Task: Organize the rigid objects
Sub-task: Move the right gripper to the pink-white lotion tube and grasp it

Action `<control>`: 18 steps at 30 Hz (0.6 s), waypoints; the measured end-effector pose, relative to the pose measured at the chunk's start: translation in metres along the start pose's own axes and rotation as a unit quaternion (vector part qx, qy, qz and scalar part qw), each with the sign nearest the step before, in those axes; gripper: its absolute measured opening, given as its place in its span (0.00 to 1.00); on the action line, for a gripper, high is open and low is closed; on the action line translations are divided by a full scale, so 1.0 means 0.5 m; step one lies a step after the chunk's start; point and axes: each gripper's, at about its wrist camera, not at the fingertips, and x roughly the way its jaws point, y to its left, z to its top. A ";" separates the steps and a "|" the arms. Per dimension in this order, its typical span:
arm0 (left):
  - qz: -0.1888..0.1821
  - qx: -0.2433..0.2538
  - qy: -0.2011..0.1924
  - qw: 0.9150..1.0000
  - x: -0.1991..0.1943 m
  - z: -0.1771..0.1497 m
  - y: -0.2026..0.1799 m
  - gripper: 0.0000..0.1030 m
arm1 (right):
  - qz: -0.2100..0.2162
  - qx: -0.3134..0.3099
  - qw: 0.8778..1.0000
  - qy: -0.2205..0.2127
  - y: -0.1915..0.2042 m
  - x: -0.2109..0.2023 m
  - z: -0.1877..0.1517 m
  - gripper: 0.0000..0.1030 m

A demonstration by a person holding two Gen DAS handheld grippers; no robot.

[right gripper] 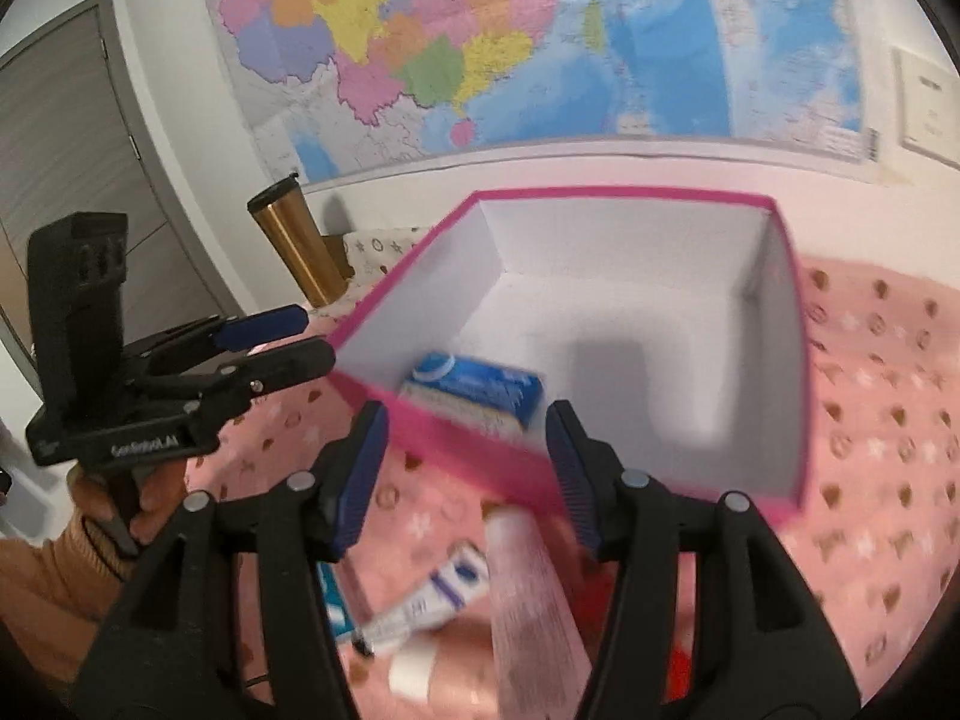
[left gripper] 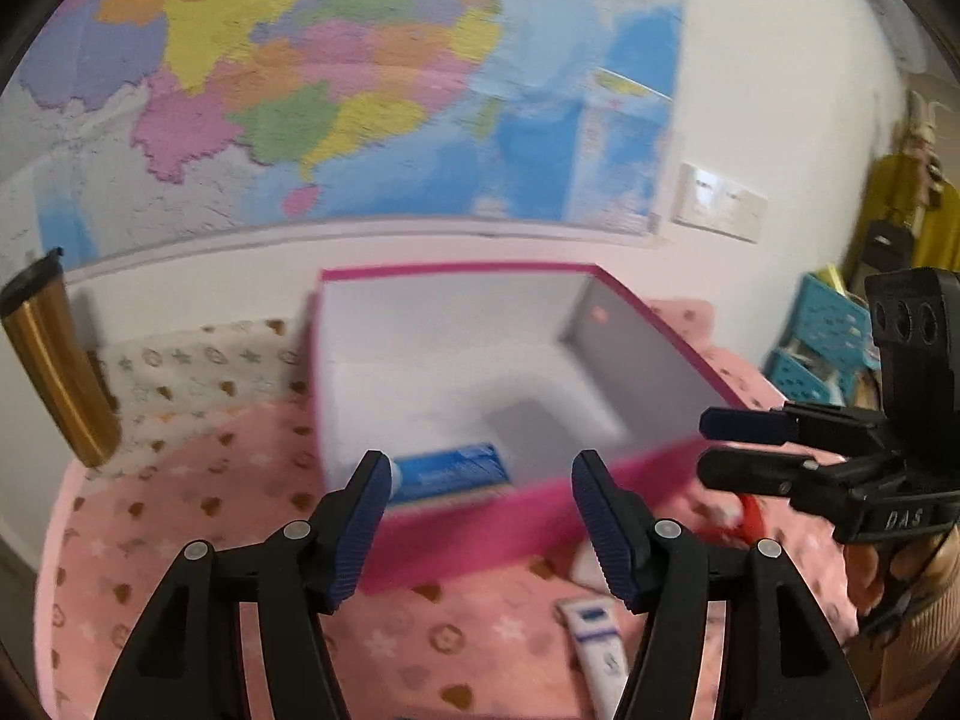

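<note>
Both the left tongs (left gripper: 477, 507) and right tongs (right gripper: 468, 471) stand wide, holding nothing. Blurred tubes (right gripper: 432, 600) lie on the pink blanket (right gripper: 870, 420); their print is unreadable. Beyond, a blue carton (right gripper: 474, 393) sits inside the pink box (right gripper: 786, 300).

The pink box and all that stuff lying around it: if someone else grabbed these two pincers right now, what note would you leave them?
Left gripper: open, holding nothing, in front of the pink box.
Right gripper: open, holding nothing, at the box's near wall.
Done: one blue carton lies inside the box.
Left: a white tube with blue print, a pale pink tube and a red item lie on the pink blanket outside the box. The gold tumbler stands by the wall.
</note>
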 end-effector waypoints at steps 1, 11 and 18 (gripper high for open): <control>-0.010 0.002 0.005 1.000 0.004 -0.010 -0.006 0.62 | -0.007 -0.001 1.000 -0.002 -0.003 -0.014 -0.014 0.55; -0.062 -0.002 0.092 0.994 0.106 -0.082 -0.043 0.62 | -0.062 0.053 0.996 0.028 -0.057 -0.086 -0.156 0.55; -0.069 0.025 0.119 0.990 0.144 -0.099 -0.081 0.62 | -0.066 0.073 0.994 0.055 -0.062 -0.093 -0.218 0.55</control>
